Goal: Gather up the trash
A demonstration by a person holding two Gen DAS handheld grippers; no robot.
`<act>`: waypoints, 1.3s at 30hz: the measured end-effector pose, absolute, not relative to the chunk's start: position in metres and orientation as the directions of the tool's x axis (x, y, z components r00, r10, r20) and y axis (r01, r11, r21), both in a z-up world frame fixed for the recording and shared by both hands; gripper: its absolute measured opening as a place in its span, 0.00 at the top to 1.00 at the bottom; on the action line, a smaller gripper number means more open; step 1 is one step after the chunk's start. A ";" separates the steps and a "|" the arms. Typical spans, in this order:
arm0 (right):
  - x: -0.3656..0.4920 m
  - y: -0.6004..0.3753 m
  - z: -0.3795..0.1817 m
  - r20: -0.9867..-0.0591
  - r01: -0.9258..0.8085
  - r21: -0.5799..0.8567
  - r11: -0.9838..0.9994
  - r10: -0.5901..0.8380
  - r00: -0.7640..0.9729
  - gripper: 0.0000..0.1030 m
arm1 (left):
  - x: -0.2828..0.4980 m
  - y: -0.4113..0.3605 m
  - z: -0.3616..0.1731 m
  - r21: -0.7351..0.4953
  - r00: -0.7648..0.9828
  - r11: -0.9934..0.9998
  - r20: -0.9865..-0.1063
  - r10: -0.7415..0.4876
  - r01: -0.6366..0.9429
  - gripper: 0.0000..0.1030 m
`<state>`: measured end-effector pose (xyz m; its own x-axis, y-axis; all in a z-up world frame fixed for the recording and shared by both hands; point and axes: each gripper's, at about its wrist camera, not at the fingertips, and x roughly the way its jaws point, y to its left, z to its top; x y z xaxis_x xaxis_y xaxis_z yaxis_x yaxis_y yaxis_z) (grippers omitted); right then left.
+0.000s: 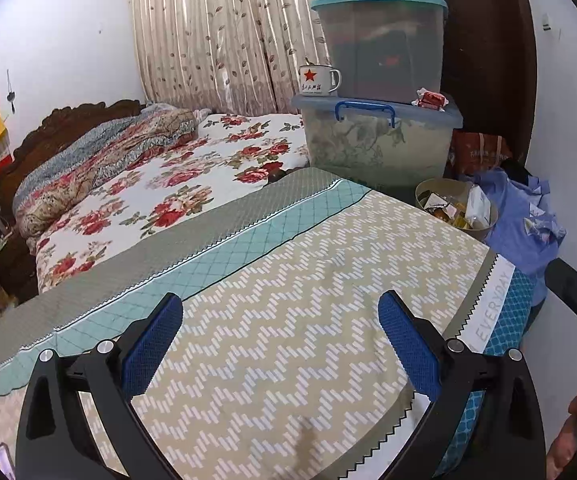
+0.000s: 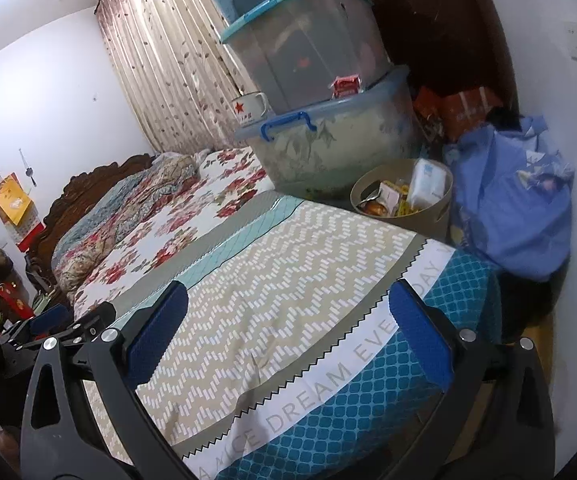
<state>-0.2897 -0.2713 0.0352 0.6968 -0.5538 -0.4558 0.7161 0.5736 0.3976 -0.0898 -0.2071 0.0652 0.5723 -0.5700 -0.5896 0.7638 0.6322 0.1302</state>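
A round beige bin [image 1: 458, 210] [image 2: 402, 196] holding several wrappers and packets stands at the far right corner of the patterned bedspread [image 1: 288, 320] [image 2: 272, 300]. A red wrapper [image 1: 430, 101] [image 2: 345, 85] lies on the lid of the lower storage box. A crumpled wrapper [image 1: 542, 226] [image 2: 544, 168] lies on the blue cloth pile. My left gripper [image 1: 282, 344] is open and empty above the bedspread. My right gripper [image 2: 288, 344] is open and empty above the bedspread's front edge.
Stacked clear storage boxes [image 1: 380, 136] [image 2: 328, 140] stand behind the bin, with a white enamel mug [image 1: 318, 80] [image 2: 250, 109] on the lower lid. A blue cloth pile [image 1: 528, 216] [image 2: 512, 200] lies right of the bin. A floral bed [image 1: 168, 184] lies to the left.
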 end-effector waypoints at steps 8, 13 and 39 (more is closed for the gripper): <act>-0.300 -0.274 0.035 -0.449 0.720 0.422 0.551 -0.563 0.694 0.03 | -0.102 -0.210 0.066 0.128 0.548 0.615 -0.615 -0.567 0.778 0.08; -0.307 -0.279 0.034 -0.439 0.719 0.441 0.537 -0.570 0.695 0.03 | -0.107 -0.211 0.066 0.141 0.559 0.622 -0.619 -0.551 0.770 0.08; -0.306 -0.269 0.039 -0.426 0.702 0.433 0.565 -0.559 0.712 0.03 | -0.117 -0.204 0.074 0.158 0.591 0.639 -0.590 -0.550 0.752 0.08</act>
